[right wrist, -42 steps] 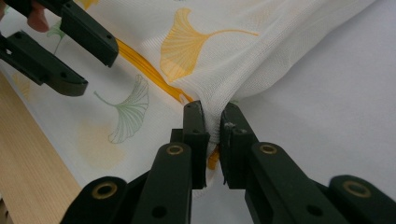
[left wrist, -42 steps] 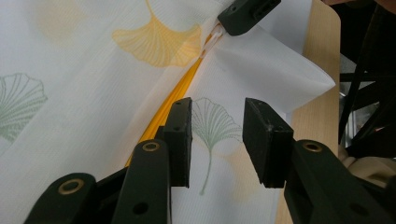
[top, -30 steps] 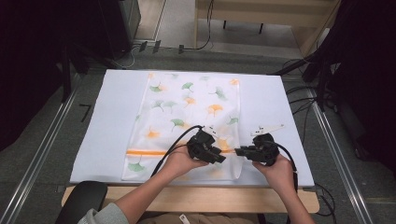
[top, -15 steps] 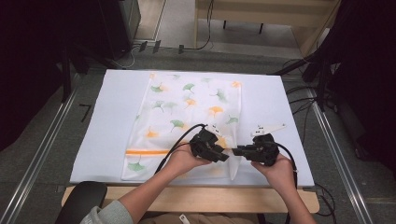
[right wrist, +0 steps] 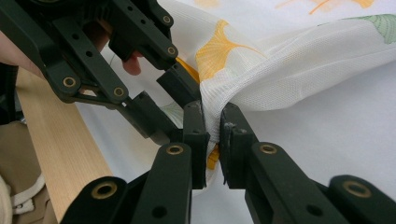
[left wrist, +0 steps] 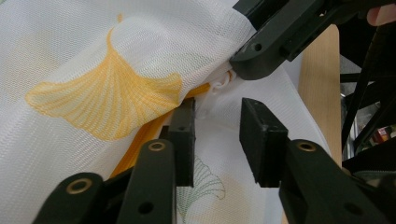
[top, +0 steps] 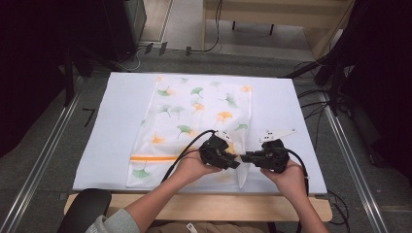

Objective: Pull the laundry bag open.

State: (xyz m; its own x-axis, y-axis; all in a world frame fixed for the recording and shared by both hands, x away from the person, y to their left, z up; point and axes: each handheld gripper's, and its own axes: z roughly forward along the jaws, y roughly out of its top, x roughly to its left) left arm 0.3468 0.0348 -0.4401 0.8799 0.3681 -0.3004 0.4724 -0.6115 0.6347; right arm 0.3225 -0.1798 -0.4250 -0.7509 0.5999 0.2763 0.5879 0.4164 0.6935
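Mesh bag (top: 194, 116): with our right gripper (right wrist: 212, 126) clamping its 5 o'clock corner, we bring our released left gripper (left wrist: 217, 140) onto the orange zipper (left wrist: 140, 140) squarely.

The cloth (top: 194, 116) is a thin white mesh fabric, finely woven and matt, with ginkgo leaves printed in yellow, orange and green and an orange band (top: 153, 158) across it. Where it bunches in the right gripper view (right wrist: 261, 70), the weave shows as a fine rough grid. The table top (top: 111, 121) looks like smooth matt white sheet. Its near edge (top: 204, 206) is pale wood with a plain, dull finish. Both grippers, left (left wrist: 218, 140) and right (right wrist: 213, 126), are black matt plastic with brass-coloured rivets, and their pads (left wrist: 257, 135) look like dull, slightly grainy rubber or foam.
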